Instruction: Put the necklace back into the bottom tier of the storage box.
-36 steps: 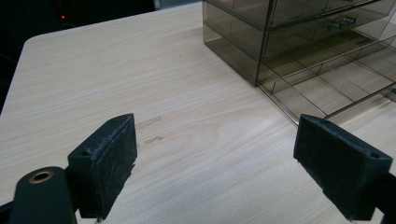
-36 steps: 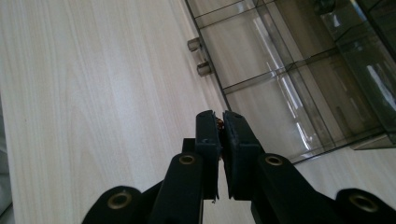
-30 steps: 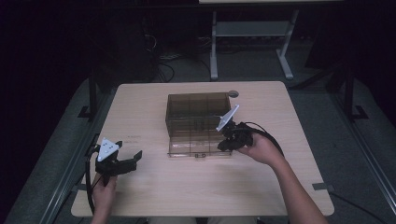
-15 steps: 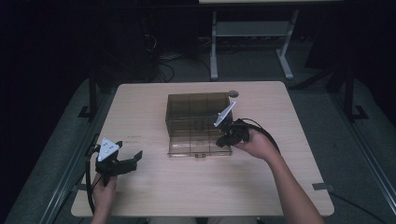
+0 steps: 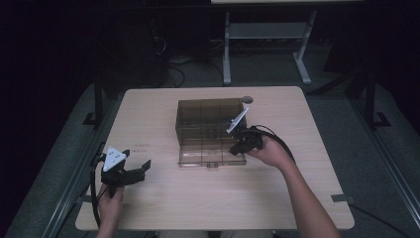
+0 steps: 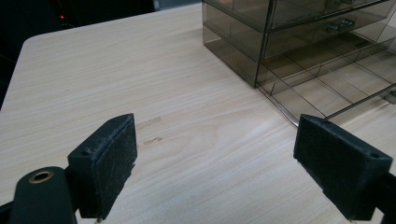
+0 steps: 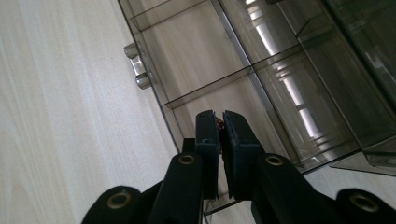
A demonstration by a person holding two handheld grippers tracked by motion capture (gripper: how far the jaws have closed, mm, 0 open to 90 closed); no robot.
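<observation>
We hold the right gripper over the open drawer of the smoked plastic box, which stands in the middle of the table. Its jaws are pressed nearly together, and in the right gripper view a small reddish thing sits between the pads; we cannot tell what it is. It hangs above the drawer's right compartment, close to the front wall. The left gripper rests near the table's left edge, well apart from the box, jaws spread with nothing between them. The risk we see: if we release now, the thing may hit the thin wall and fall outside. Also, the box is not held, so a push could slide it.
</observation>
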